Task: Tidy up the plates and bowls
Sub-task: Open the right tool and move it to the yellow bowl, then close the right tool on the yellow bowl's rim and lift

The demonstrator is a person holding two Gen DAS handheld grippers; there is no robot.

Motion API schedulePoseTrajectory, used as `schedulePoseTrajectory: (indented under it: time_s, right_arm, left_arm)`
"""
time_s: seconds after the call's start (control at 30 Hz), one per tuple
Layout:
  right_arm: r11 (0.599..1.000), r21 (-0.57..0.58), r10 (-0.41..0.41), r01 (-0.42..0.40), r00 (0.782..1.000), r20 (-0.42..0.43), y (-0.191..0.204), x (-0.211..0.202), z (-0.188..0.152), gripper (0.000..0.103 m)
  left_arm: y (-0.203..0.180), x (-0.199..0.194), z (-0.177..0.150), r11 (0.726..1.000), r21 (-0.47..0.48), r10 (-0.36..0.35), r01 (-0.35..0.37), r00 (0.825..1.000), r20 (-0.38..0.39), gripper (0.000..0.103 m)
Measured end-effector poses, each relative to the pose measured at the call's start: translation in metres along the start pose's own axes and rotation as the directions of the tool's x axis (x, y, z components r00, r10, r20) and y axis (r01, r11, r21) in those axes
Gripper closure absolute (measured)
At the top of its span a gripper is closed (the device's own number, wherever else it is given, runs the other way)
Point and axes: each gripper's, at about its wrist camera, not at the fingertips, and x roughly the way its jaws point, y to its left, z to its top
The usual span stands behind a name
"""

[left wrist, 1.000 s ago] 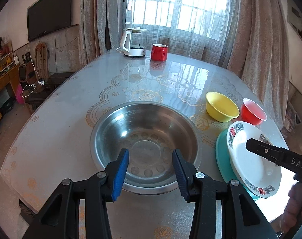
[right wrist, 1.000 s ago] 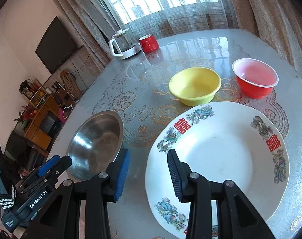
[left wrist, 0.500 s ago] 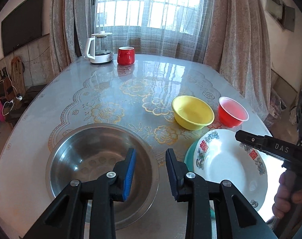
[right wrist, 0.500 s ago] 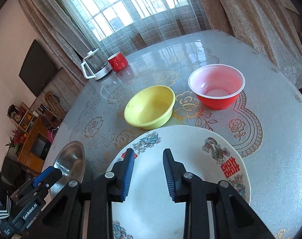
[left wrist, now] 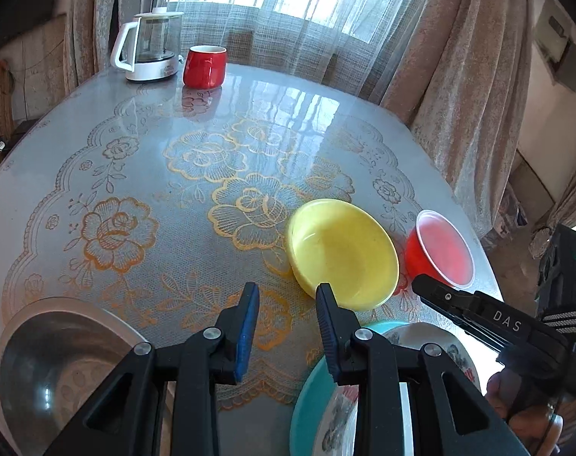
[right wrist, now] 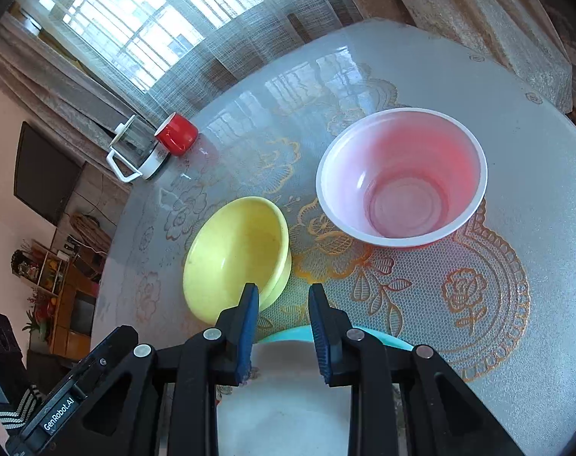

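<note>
A yellow bowl (left wrist: 343, 252) sits on the table, with a red bowl (left wrist: 442, 252) to its right. My left gripper (left wrist: 288, 296) is open and empty, just short of the yellow bowl's near rim. A steel basin (left wrist: 52, 364) lies at lower left. A white patterned plate (left wrist: 455, 357) rests on a teal plate (left wrist: 307, 406) at lower right. In the right wrist view my right gripper (right wrist: 284, 298) is open and empty above the white plate (right wrist: 284, 402), between the yellow bowl (right wrist: 236, 258) and the red bowl (right wrist: 402, 176). The right gripper's body shows in the left wrist view at right.
A glass kettle (left wrist: 153, 47) and a red mug (left wrist: 205, 66) stand at the table's far edge by the curtains. The table (left wrist: 174, 144) has a lace-patterned cover. The table's right edge runs close behind the red bowl. A TV and shelves stand at left (right wrist: 41, 178).
Both grippers have moved forward and right, away from the steel basin and toward the yellow and red bowls. The basin has slid to the left view's lower left corner. Both jaws stay open.
</note>
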Motion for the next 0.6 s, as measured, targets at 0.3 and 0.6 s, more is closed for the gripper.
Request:
schedulePoseTrajectory:
  time_s: [0.3, 0.6]
  right_arm:
    - [1.0, -0.011, -0.012, 0.011, 1.0, -0.025, 0.002, 0.026, 0.015, 0.08]
    - [0.997, -0.068, -0.032, 0.031, 0.999, -0.017, 0.01, 0.033, 0.011, 0.092]
  left_arm:
    - [0.004, 0.04, 0.017, 0.998, -0.043, -0.039, 0.036, 0.997, -0.064, 0.071]
    - [-0.002, 0.041, 0.012, 0.999, 0.005, -0.049, 0.049, 0.997, -0.057, 0.09]
